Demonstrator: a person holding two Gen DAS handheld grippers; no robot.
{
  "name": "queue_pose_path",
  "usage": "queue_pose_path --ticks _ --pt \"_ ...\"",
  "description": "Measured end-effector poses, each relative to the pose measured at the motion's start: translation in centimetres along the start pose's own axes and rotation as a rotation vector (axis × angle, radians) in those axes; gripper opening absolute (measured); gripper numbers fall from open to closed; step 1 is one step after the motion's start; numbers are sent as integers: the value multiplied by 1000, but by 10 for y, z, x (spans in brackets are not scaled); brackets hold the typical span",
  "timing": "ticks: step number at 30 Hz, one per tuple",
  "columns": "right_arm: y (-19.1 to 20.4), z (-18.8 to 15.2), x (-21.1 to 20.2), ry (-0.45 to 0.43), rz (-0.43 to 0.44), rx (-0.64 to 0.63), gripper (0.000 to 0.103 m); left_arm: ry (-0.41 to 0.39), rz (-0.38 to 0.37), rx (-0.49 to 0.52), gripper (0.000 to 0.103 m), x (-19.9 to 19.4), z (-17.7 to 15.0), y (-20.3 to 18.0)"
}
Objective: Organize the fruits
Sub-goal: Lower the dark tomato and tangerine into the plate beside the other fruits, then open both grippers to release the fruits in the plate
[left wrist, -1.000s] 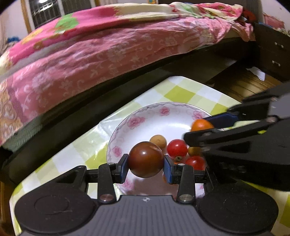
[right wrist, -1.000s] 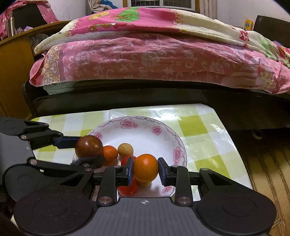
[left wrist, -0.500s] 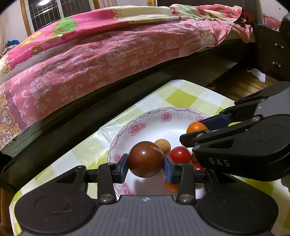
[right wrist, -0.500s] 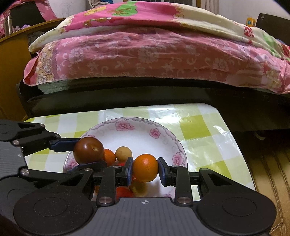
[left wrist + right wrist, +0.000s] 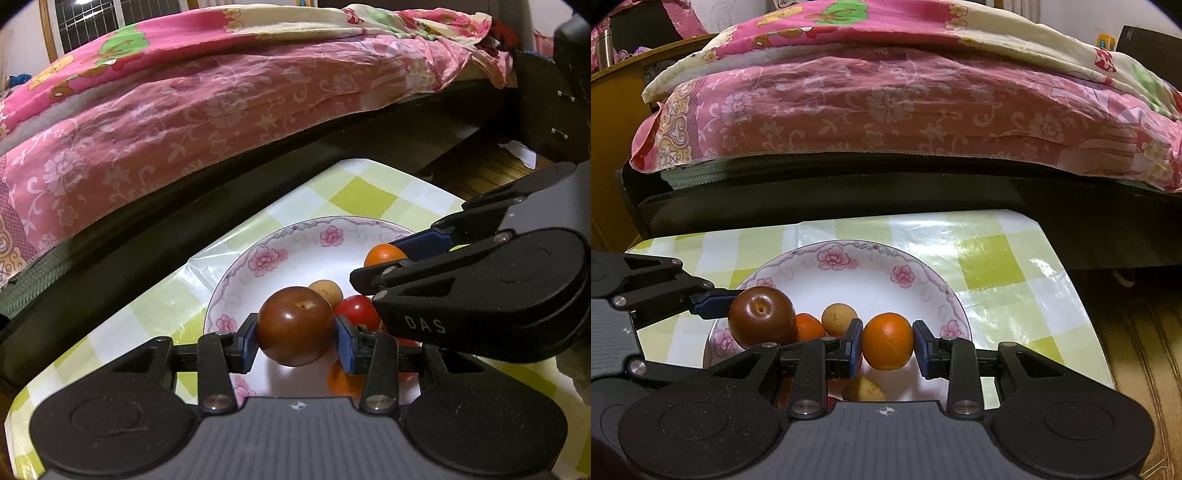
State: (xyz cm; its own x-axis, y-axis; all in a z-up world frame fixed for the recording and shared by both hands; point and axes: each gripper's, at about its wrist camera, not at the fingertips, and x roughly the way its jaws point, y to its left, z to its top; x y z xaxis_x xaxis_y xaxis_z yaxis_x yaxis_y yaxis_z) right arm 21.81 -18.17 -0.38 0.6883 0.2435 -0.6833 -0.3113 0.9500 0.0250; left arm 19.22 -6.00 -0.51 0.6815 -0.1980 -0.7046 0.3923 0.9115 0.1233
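My left gripper (image 5: 295,341) is shut on a dark brown-red plum (image 5: 294,325) and holds it above the near rim of a white floral plate (image 5: 280,251). My right gripper (image 5: 887,345) is shut on a small orange (image 5: 887,340) above the same plate (image 5: 868,269). The plum (image 5: 761,316) and the left gripper's fingers (image 5: 713,301) show at the left of the right wrist view. On the plate lie a tan round fruit (image 5: 327,290), a red tomato (image 5: 356,310) and more orange and tan fruits (image 5: 809,326), partly hidden by the grippers.
The plate stands on a small table with a green-and-white checked cover (image 5: 997,266). A bed with a pink floral quilt (image 5: 905,99) and a dark frame runs right behind the table. Wooden floor (image 5: 480,173) and a dark drawer unit (image 5: 554,110) lie to the right.
Both grippers have risen a little and drawn back toward the near side of the plate, each still holding its fruit. The fruits on the plate have not moved.
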Motion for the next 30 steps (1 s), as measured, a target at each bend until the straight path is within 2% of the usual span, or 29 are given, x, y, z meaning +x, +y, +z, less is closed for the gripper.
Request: queue_pose_path --ticks 12,18,21,30 --pt "-4 1 6 0 2 20 28 -6 -1 -11 55 3 3 3" --pt "-3 0 4 -7 6 17 31 -3 -4 -18 56 2 2 4" --pt "-3 1 0 -18 14 20 37 -6 -2 -14 56 -1 1 3" --pt "-7 3 -11 -38 1 44 37 -6 27 -32 56 -9 -2 8"
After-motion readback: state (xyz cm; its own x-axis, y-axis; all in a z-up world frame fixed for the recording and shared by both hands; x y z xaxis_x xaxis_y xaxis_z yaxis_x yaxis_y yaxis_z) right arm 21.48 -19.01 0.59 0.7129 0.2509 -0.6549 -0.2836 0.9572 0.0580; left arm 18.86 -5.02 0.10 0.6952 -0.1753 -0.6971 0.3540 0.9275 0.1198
